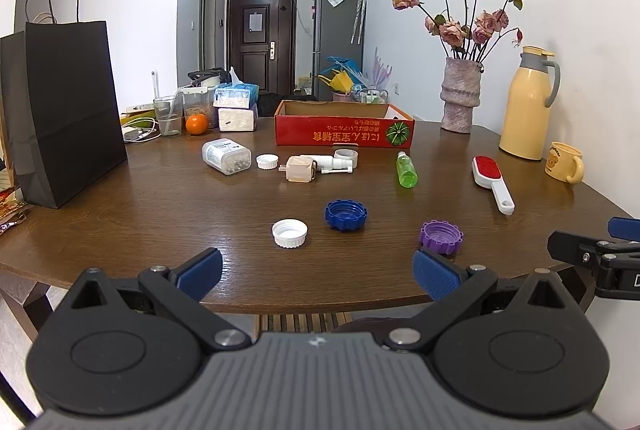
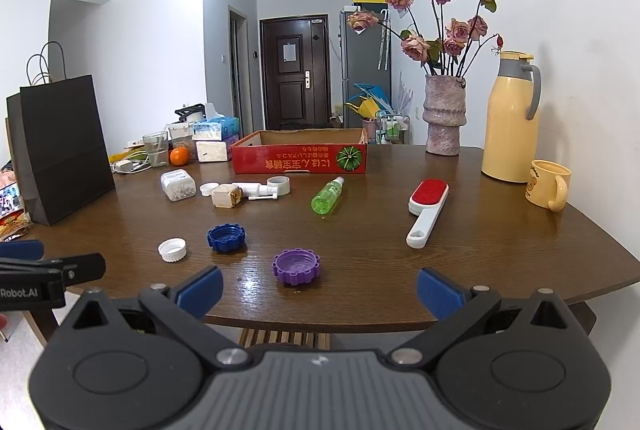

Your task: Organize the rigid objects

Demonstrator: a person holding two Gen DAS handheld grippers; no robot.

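We hold both claws at the near edge of the wooden table. The left gripper has its jaws spread wide and holds nothing. The right gripper is likewise spread wide and empty.

Inventory, counted:
- Three loose caps lie nearest the claws. One white cap sits just ahead of the left gripper. One blue cap lies just beyond it, to its right. One purple cap lies just ahead of the right gripper, between its fingers in that view.
- One smaller white cap lies farther ahead, beside one clear pill container on its side.
- One beige block-shaped item touches one white spray bottle; one tape roll is just behind them.
- One green bottle lies on its side ahead of the right gripper.
- One lint brush, red pad and white handle, lies ahead and to the right of the right gripper.
- One red cardboard box, open at the top, stands beyond all these items.

Well apart at the far right we count one vase of dried roses, one yellow thermos and one yellow mug. One black paper bag stands far left.
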